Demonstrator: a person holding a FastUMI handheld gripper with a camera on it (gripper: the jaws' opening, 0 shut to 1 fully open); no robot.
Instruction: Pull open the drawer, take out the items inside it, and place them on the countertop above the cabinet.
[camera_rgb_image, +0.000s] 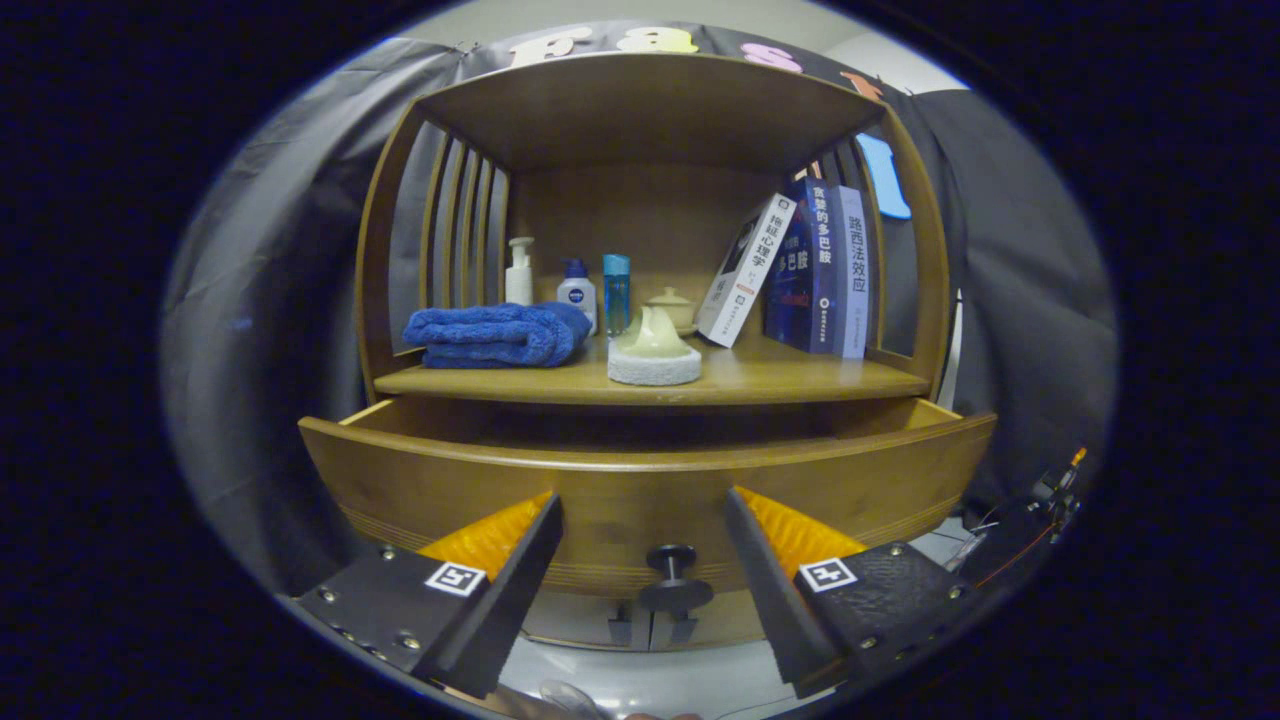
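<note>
The wooden drawer (640, 480) stands pulled out from the cabinet, its curved front facing me; its inside is dark and hidden behind the front panel. A dark round knob (672, 560) sticks out of the drawer front low down, between my fingers and a little beyond them. My gripper (642, 505) is open, its fingers spread to either side of the knob without touching it. Above the drawer is the countertop (780, 378), a wooden shelf carrying a folded blue towel (495, 336) and a pale ceramic piece on a white pad (654, 352).
At the back of the countertop stand a pump bottle (519, 270), a small white bottle (577, 290), a blue bottle (616, 292) and a lidded pot (671, 305). Several books (810, 265) lean at the right. Slatted sides and a top board enclose the shelf. Cables lie at lower right (1050, 495).
</note>
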